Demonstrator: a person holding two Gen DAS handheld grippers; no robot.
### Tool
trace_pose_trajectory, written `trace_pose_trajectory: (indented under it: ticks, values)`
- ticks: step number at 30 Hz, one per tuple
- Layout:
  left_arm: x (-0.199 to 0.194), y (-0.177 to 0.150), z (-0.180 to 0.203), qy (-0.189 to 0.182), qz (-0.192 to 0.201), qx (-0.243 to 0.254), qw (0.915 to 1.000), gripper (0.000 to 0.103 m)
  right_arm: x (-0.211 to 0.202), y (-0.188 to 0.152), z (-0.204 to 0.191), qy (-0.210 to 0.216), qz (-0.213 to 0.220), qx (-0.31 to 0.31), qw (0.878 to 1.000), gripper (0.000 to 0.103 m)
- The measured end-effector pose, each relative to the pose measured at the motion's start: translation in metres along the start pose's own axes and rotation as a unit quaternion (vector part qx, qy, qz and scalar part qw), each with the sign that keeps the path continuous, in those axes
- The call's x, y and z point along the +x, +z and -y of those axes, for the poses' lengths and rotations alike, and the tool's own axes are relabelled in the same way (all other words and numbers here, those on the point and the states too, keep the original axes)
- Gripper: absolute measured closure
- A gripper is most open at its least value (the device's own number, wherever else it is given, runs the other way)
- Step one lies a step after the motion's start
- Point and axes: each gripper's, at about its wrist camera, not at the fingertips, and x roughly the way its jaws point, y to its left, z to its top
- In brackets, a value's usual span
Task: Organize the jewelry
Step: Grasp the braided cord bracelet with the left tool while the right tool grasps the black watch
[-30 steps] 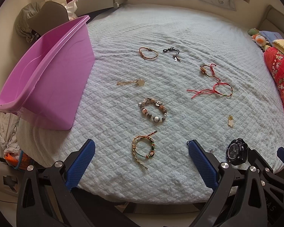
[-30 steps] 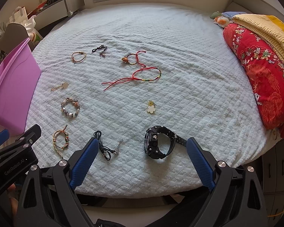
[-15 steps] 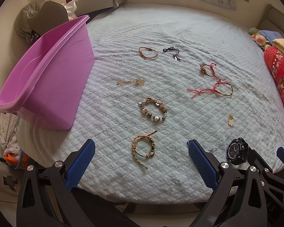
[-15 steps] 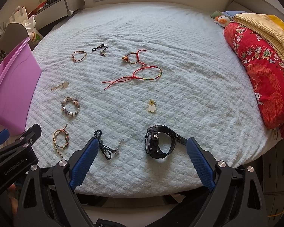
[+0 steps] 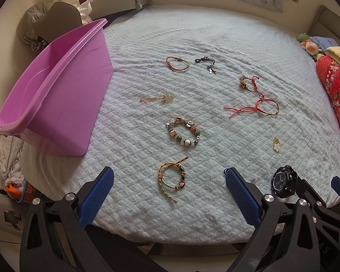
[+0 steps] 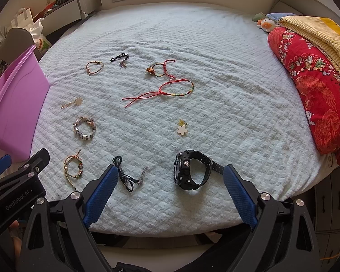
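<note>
lying between spread right gripper (image 6: 167, 176) fingers: black watch (image 6: 189, 170); left gripper (image 5: 170, 178) spread, empty.

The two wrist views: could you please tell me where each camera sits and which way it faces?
Left wrist: on the left gripper, at the bed's near edge, looking across the bed at the braided bracelet and pink bin; its open blue fingers show.
Right wrist: on the right gripper, further right, facing the black watch; its open fingers show, the left gripper at the left edge.
Shared: watch, bracelets, bin.
</note>
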Motion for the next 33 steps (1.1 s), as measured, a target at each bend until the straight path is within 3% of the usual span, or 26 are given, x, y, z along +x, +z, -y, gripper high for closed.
trace_pose_trajectory:
  ticks: [12, 23, 33]
  values:
    - [0.009, -0.007, -0.003, -0.017, -0.007, -0.002, 0.9998, 0.006, 0.007, -0.005, 0.014, 0.017, 0.000, -0.001, 1.000, 0.013]
    - [0.050, -0.038, -0.016, -0.073, -0.021, -0.023, 0.9969, 0.006, 0.033, -0.026, 0.061, 0.086, 0.018, 0.004, 0.996, 0.014]
    - [0.084, -0.049, -0.022, -0.087, -0.028, -0.029, 0.9954, 0.006, 0.080, -0.037, 0.073, 0.076, -0.017, -0.019, 0.997, 0.014]
